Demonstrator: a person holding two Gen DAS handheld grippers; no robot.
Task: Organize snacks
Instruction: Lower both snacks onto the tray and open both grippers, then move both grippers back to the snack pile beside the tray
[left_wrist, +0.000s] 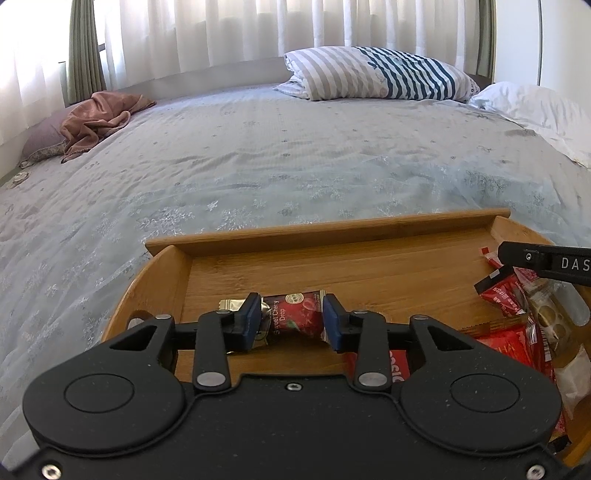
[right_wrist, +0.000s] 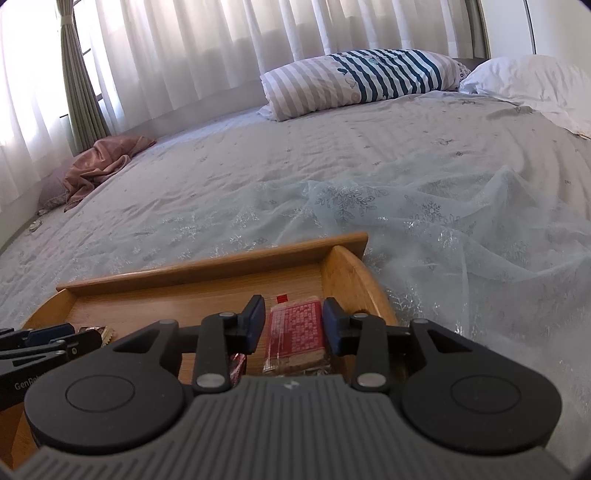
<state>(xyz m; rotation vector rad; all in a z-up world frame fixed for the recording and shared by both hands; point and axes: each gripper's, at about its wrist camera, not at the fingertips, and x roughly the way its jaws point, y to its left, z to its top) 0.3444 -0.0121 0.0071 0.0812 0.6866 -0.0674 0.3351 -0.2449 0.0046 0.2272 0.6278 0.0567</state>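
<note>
Left tool (left_wrist: 291, 319) straddles cherry sweet (left_wrist: 295, 317) (right view hides it).

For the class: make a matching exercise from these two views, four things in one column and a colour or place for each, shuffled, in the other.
Things:
1. cherry drop candy
2. wooden tray
3. striped pillow
4. crumpled brown cloth

Descriptions:
A. far left of the bed
B. between the left gripper's fingers
C. blue, grey and white
D. holds the snacks

Pairs: 1-B, 2-D, 3-C, 4-A
</note>
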